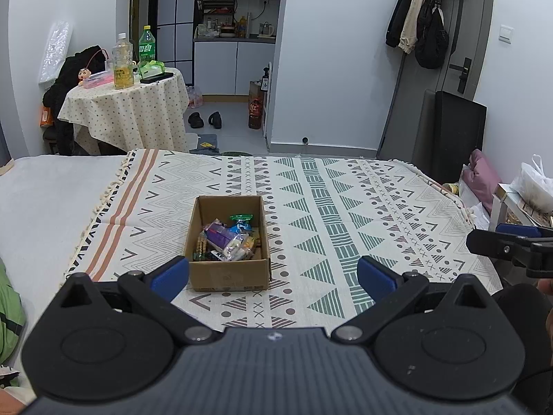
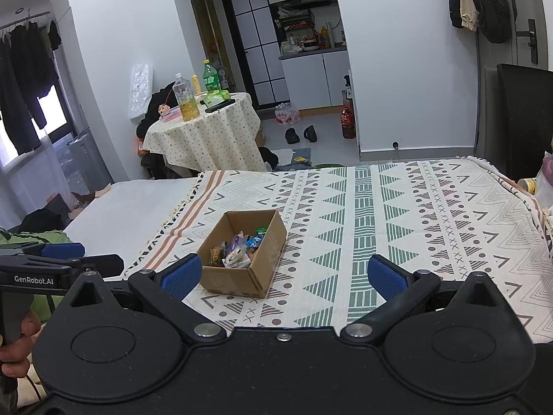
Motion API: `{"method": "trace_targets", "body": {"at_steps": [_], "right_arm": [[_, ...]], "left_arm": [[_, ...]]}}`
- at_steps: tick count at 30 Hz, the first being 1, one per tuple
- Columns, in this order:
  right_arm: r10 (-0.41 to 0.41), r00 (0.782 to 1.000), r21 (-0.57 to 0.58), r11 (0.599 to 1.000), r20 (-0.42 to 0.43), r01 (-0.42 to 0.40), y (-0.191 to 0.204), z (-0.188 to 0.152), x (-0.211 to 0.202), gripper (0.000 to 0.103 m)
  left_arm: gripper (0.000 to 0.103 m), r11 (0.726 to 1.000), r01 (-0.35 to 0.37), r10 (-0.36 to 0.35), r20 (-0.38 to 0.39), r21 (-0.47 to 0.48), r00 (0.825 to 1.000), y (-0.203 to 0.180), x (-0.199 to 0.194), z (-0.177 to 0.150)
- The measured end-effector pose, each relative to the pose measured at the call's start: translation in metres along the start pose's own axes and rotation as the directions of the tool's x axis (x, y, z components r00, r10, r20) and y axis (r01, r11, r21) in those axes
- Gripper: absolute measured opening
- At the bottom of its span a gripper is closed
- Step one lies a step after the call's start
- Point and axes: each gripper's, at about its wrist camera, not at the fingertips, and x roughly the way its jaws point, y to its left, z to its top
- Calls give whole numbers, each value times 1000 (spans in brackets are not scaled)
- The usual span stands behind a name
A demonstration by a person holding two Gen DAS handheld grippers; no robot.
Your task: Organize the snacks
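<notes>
Both tongs spread wide and empty above a patterned cloth laid over a bed: left tongs aimed straight at a small open cardboard box, right tongs angled in from the box's right, near corner of the carton just beside the inner blue pad. Nothing between the blue pads of either tool, nothing touched. Box parked near the middle of the cloth, flaps gone or folded in, top open for easy dropping-in; inside, a loose heap of wrapped snacks, among them a purple packet, a clear one, and a green-topped one toward the far wall. No stray snacks visible on the cloth around it, so sorting judged close to finished, or about to restart from the box itself; impossible to say which from these views. Each tool visible at the edge of the other's view: right one held level at the left camera's right margin, left one likewise at the right camera's left margin, gripped by a hand low in the corner. Held back and level, apparently as a ready stance, both cameras keeping the box in sight. Behind the bed, a round surface under a dotted cloth carrying two drink bottles, well apart from the work; coats hanging by a door beyond.
</notes>
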Motion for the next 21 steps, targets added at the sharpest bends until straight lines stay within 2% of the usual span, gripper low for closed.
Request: {"method": "trace_targets", "body": {"at_steps": [21], "right_arm": [[-9,1000,-10,1000,-15,9,1,-9,2,103]], "left_arm": [[103,1000,-10,10,-5,8,1000,0,2,-2]]}}
